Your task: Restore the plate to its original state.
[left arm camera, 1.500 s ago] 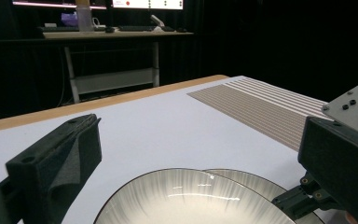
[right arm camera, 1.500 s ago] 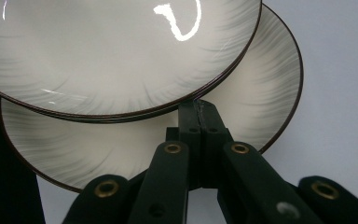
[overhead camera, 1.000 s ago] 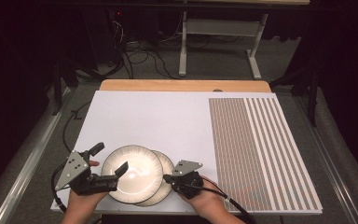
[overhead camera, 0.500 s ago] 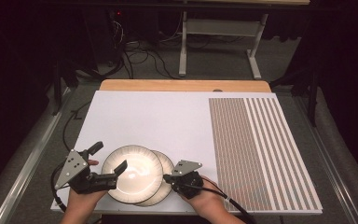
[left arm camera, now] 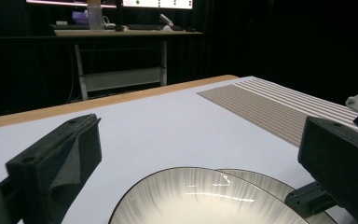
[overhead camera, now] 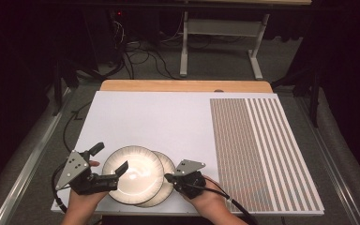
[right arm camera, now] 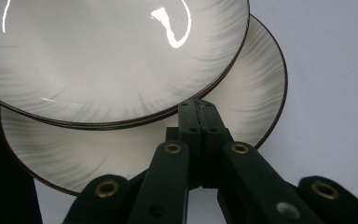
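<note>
While overlapped from above, lower plate [right arm camera: 242,121] apparently touching closed jaws.

Your left tongs [overhead camera: 108,160] stand open over the upper plate [overhead camera: 133,174]; your right tongs [overhead camera: 168,178] sit closed at the lower plate [overhead camera: 168,165] on the table [overhead camera: 159,122].

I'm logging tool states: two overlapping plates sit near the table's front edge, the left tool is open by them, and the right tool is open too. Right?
Not quite: the right tool is shut, its two jaws pressed together at the plates' rims, as the right gripper view shows. The rest stands: the upper plate overlaps the lower plate near the front edge, and the left tool is open.
</note>
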A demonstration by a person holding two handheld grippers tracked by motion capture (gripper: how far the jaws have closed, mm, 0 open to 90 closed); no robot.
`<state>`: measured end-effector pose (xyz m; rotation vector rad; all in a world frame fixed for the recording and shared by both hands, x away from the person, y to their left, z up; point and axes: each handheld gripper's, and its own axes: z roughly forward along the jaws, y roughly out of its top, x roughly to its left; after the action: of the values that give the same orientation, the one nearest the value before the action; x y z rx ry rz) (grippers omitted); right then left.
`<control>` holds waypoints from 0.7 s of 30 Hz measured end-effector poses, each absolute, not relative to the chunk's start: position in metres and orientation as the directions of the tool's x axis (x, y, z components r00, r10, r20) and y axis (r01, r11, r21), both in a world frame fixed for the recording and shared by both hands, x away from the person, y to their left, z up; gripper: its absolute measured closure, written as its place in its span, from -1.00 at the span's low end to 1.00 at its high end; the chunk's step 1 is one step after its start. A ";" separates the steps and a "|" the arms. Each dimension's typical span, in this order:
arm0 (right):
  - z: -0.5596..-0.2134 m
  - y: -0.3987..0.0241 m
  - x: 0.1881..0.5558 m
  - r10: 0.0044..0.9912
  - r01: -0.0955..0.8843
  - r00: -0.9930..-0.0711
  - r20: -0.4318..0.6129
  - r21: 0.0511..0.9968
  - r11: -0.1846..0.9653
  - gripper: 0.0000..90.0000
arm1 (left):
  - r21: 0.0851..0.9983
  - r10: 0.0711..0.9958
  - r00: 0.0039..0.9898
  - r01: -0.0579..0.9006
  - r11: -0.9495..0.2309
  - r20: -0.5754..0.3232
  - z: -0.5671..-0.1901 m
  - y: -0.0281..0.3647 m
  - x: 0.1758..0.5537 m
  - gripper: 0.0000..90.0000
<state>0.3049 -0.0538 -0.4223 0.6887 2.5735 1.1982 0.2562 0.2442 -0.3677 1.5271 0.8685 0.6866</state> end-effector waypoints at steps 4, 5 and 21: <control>-0.420 -0.054 0.304 0.498 0.314 -0.867 -0.006 0.770 0.555 1.00 | 0.989 0.833 0.550 0.144 -0.025 -0.059 -0.368 0.244 0.257 -1.00; -0.420 -0.054 0.304 0.501 0.316 -0.866 -0.007 0.768 0.557 1.00 | 0.989 0.833 0.551 0.144 -0.026 -0.058 -0.368 0.244 0.257 -1.00; -0.418 -0.058 0.304 0.516 0.326 -0.856 -0.007 0.768 0.551 1.00 | 0.990 0.840 0.539 0.137 -0.012 -0.065 -0.372 0.244 0.262 -1.00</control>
<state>0.3039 -0.0583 -0.4177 0.7064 2.5555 1.1934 0.2624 0.2444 -0.3717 1.5035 0.8784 0.6886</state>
